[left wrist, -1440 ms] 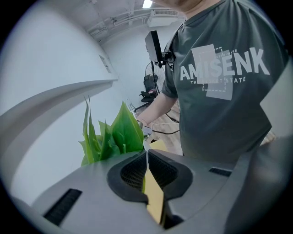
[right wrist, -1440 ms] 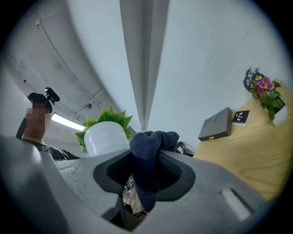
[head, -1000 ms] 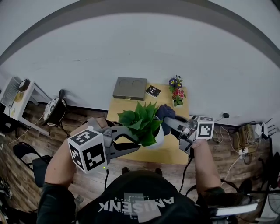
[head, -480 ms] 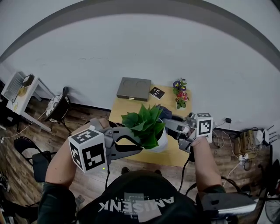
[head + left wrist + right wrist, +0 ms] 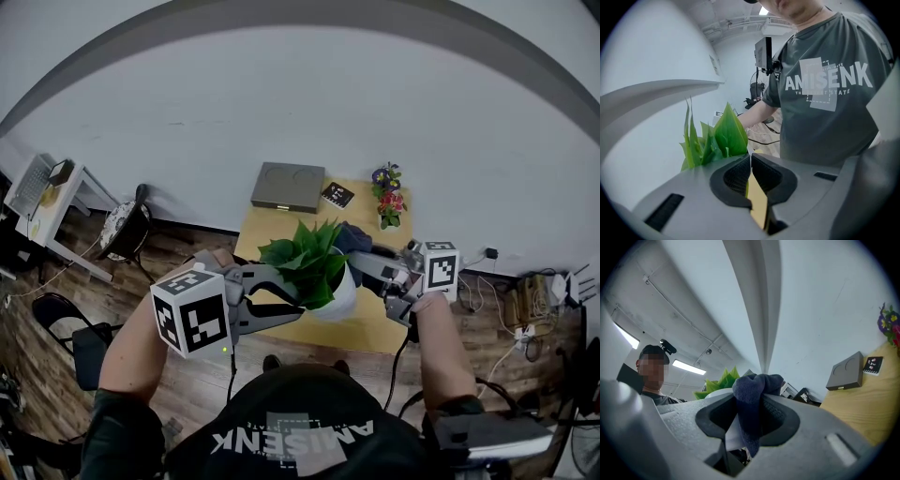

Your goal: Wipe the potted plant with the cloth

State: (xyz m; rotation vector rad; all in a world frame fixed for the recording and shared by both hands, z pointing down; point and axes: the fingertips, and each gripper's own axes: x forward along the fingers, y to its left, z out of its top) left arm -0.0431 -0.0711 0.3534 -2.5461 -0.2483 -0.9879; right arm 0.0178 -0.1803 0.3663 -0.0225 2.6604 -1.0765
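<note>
At table [image 5: 370, 328] front edge, right gripper [image 5: 754, 411] clamps limp cloth [image 5: 753, 383]; left gripper [image 5: 750, 176] closed, probably pinching one flimsy potted plant [image 5: 305, 262] leaf [image 5: 311, 293].

I read one print only, grey T-shirt [image 5: 829, 84] chest, big white letters "AMISENK", smaller line beneath only partly legible, ends "STATE", same print shows upside down in the head view, small black card [image 5: 336, 195], pattern too small to read

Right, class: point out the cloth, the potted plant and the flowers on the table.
cloth [image 5: 757, 386]: right gripper view, on its bunched dark blue top.
potted plant [image 5: 305, 261]: head view, middle of the green leaves.
flowers [image 5: 386, 200]: head view, on the red blooms.
</note>
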